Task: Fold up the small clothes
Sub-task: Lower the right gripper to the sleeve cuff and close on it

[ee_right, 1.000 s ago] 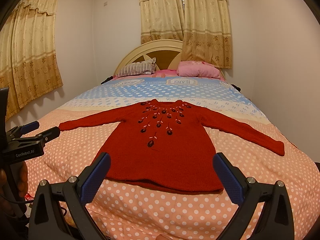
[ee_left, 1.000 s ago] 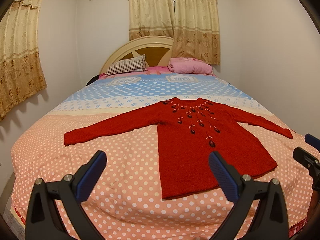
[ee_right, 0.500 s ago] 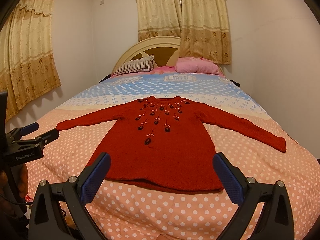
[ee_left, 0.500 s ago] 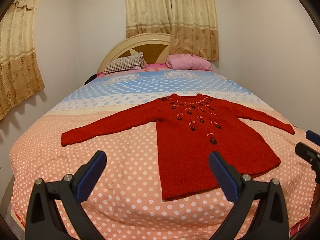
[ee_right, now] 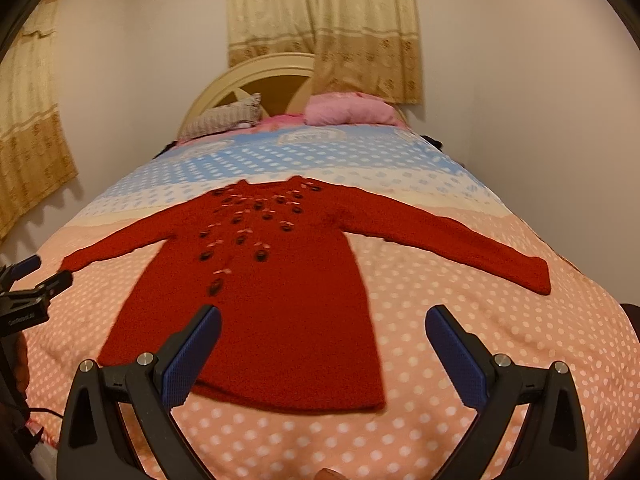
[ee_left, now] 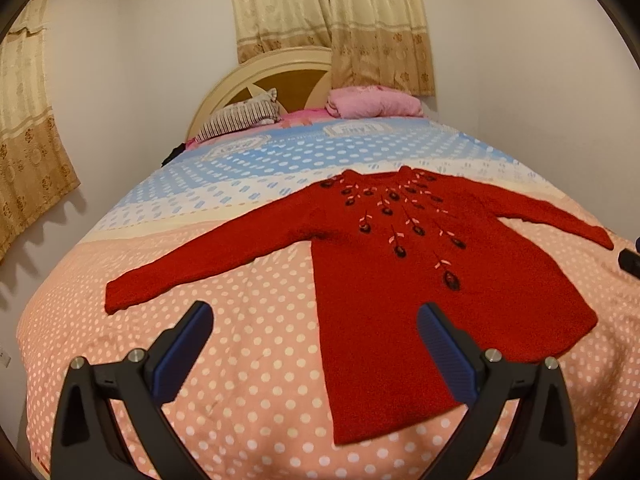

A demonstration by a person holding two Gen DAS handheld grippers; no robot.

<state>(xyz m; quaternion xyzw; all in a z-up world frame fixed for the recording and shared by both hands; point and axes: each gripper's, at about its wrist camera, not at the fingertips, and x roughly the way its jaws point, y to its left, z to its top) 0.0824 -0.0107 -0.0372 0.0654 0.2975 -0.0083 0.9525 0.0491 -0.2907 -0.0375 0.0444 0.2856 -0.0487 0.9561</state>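
Bed (ee_left: 248,344) with pink polka-dot cover, blue band farther up. Striped pillow (ee_left: 240,118) and pink pillow (ee_left: 372,102) by cream headboard (ee_left: 256,76). Beige curtains (ee_left: 332,20) behind.

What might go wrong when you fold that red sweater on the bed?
The bed cover looks soft, so the jaws may pinch it along with the red sweater. The sweater's sewn-on decorations could snag. Both sleeves lie spread wide, so one may drag and bunch when lifted.
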